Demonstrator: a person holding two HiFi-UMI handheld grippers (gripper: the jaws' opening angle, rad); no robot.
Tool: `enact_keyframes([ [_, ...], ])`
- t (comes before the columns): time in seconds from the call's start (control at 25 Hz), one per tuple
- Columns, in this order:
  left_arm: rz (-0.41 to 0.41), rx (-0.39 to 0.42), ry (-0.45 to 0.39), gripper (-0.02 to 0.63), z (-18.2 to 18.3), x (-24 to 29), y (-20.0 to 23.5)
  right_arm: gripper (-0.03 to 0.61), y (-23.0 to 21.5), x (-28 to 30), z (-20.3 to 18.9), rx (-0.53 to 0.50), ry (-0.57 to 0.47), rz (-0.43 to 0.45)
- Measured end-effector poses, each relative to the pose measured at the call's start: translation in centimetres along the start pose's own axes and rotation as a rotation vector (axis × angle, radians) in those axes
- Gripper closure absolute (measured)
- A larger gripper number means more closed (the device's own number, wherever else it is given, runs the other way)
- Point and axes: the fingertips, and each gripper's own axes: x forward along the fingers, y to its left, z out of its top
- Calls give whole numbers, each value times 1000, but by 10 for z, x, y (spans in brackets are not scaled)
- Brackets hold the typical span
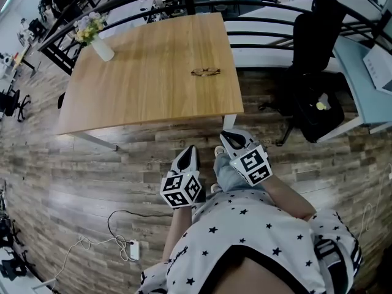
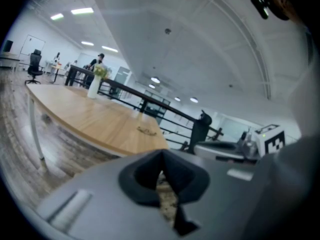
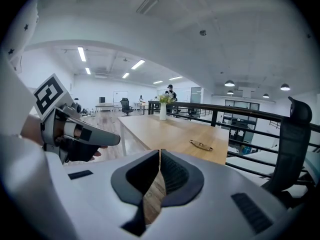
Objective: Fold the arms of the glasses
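The glasses (image 1: 205, 72) lie by themselves on the pale wood bench (image 1: 135, 90), on its right half and nearer the far edge than the near one. They are too small to show how their arms stand. A white vase (image 1: 102, 49) of yellow flowers stands at the bench's far left corner, well apart from the glasses, and the rest of the top is bare grain. A black railing (image 3: 233, 107) runs behind the bench's far side. Right of the bench a black office chair (image 1: 313, 48) sits beside a light-coloured desk (image 1: 367, 100). The floor (image 1: 73, 176) is grey-brown plank pattern, and a white cable leads across it to a power strip (image 1: 133, 248) near the person's feet. Long strip lights (image 3: 81, 54) hang under a white ceiling in an open office. The left gripper (image 1: 192, 154) and the right gripper (image 1: 228, 137) are held close together in front of the person's star-printed shirt (image 1: 245, 237). Both are over the floor, short of the bench's near edge and well apart from the glasses. Both point toward the bench. Each gripper's jaws are closed tip to tip, with nothing between them.
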Motion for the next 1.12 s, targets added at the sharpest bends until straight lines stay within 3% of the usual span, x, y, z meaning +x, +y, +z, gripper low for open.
enact_keyframes([
  [1.12, -5, -21, 5, 607, 4, 16, 1, 563, -8, 4, 8, 77, -24, 34],
])
